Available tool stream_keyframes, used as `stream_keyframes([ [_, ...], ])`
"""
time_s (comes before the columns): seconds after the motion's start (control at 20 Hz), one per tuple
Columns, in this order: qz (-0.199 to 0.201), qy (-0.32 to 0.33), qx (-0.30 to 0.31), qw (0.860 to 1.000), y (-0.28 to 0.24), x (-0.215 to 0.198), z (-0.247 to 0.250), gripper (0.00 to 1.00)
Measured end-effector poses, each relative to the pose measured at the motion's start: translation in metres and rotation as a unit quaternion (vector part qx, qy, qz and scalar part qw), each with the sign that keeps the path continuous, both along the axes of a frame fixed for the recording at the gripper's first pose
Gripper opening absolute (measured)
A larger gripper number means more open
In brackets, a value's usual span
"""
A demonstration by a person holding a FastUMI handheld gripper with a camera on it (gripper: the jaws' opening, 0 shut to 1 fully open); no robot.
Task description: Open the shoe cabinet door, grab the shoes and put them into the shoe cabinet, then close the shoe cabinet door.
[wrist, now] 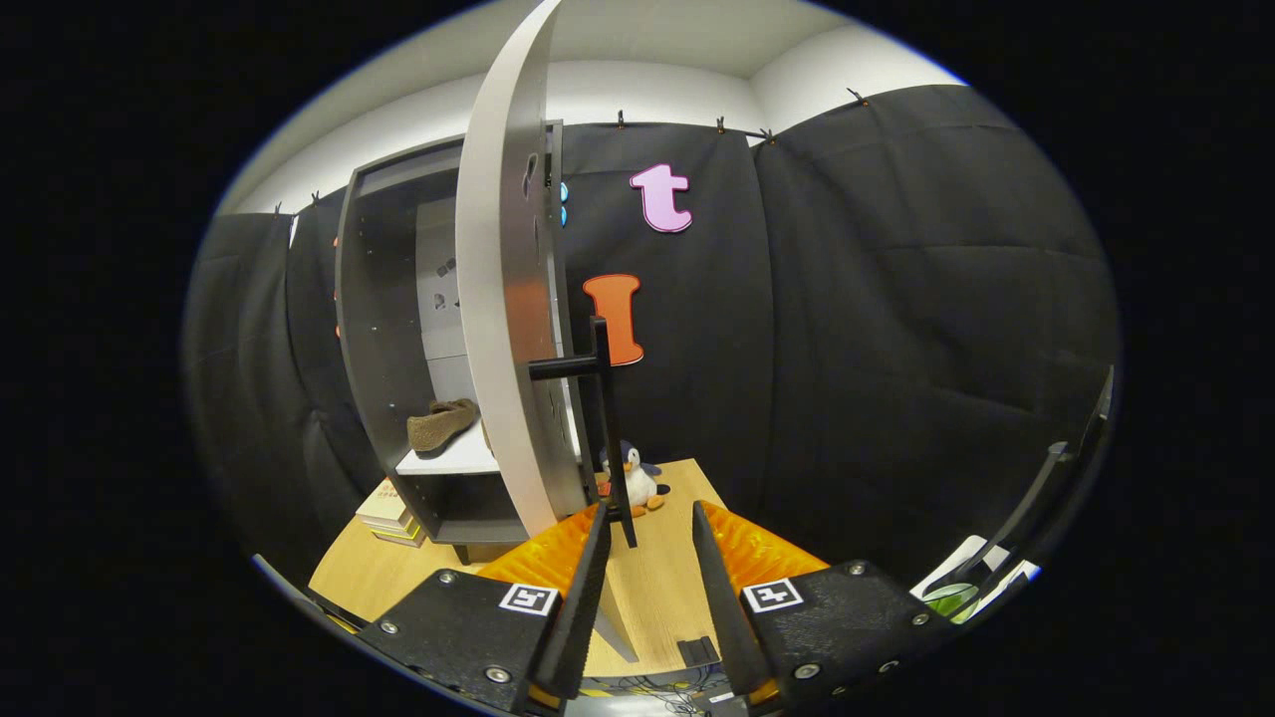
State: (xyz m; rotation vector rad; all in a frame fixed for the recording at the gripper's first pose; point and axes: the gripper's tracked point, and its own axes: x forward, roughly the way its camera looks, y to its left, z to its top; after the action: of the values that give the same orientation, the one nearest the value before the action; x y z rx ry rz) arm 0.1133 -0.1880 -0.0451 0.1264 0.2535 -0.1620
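We see the gripper [649, 528] from its own camera, its jaws standing apart with a moderate gap and nothing pressed between them. Just ahead of the left finger hangs the black bar handle [610, 438] of the shoe cabinet door [503, 299], a vertical rod joined to the door by a short horizontal stub; the lower end of the rod sits just inside the gap near the left fingertip, and we cannot tell whether it touches that finger. The door is swung open and stands edge-on to us, a pale panel curving upward (the lens bends it), and it hides part of the shoe cabinet [374, 329] beyond it. The cabinet is dark grey and stands on the wooden counter [657, 588]. Inside, on a white shelf [448, 460], lies a brown shoe [441, 423], its toe pointing toward the open side; a further compartment lies below the shelf. Beside the cabinet's foot, on its far-left side, rests a small stack of books [386, 513]. Beyond the fingers, just past the handle, a penguin plush toy [634, 480] sits on the counter against the black cloth wall. Off to the right of the right finger we make out a green leaf [948, 597] next to something white.
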Motion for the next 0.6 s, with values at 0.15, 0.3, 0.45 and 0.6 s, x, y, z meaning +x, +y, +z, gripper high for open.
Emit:
stream_keyframes([
  [0.15,0.002,-0.002,-0.009,1.000,0.007,-0.002,0.001,0.53],
  [0.3,0.024,-0.003,-0.003,1.000,0.029,-0.003,0.003,0.53],
  [0.45,0.054,-0.006,0.004,0.999,0.054,-0.002,0.003,0.52],
  [0.6,0.078,0.000,-0.004,0.997,0.072,0.003,-0.002,0.52],
])
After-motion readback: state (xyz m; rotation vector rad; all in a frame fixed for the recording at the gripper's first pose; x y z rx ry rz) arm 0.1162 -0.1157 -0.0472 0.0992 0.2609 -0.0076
